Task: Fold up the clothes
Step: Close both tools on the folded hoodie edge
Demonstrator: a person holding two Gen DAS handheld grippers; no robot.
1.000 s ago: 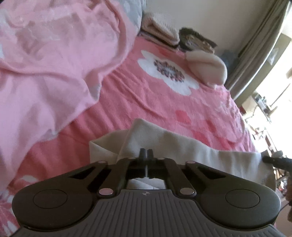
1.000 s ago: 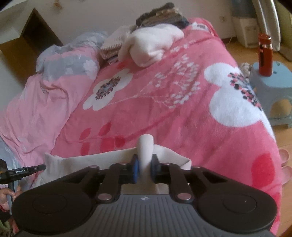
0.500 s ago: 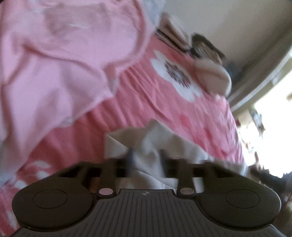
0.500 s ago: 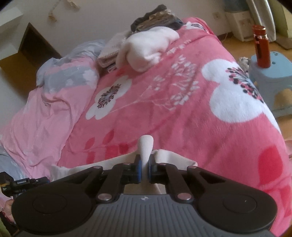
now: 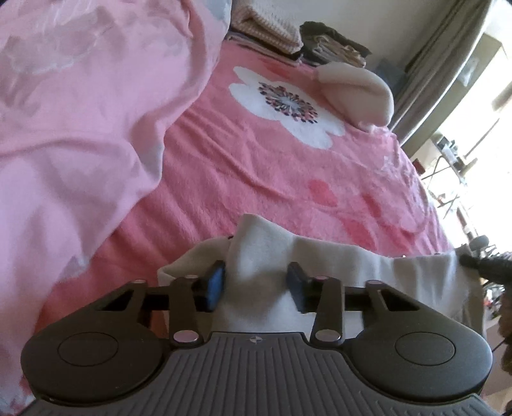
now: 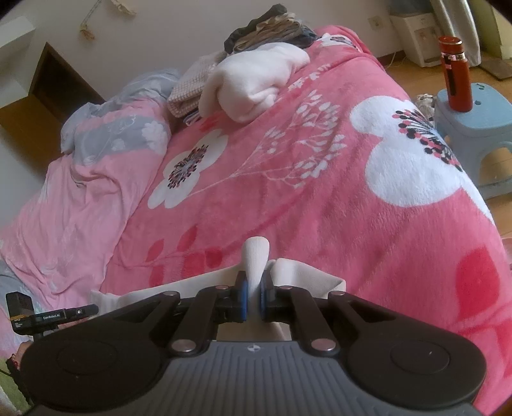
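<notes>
A cream garment (image 5: 262,252) lies along the near edge of the pink flowered blanket (image 5: 272,166), stretched between my two grippers. My left gripper (image 5: 256,284) has its jaws apart and closing. A raised fold of the cream cloth stands between its blue pads (image 5: 215,284), which do not clearly press on it. My right gripper (image 6: 252,297) is shut on a pinched tuft of the same garment (image 6: 256,256), which pokes up between its pads. The far end of the cloth meets the other gripper's tip (image 5: 480,262) at the right of the left wrist view.
A rumpled pale pink duvet (image 5: 80,128) covers the left of the bed. At the far end sit a folded white garment (image 6: 256,80) and a stack of dark clothes (image 6: 268,28). Beside the bed, a blue stool (image 6: 473,112) carries a red bottle (image 6: 454,73).
The left jaws, shut on the cloth a second ago, have come apart and now straddle a thicker fold. The right gripper keeps its pinch and has barely moved.
</notes>
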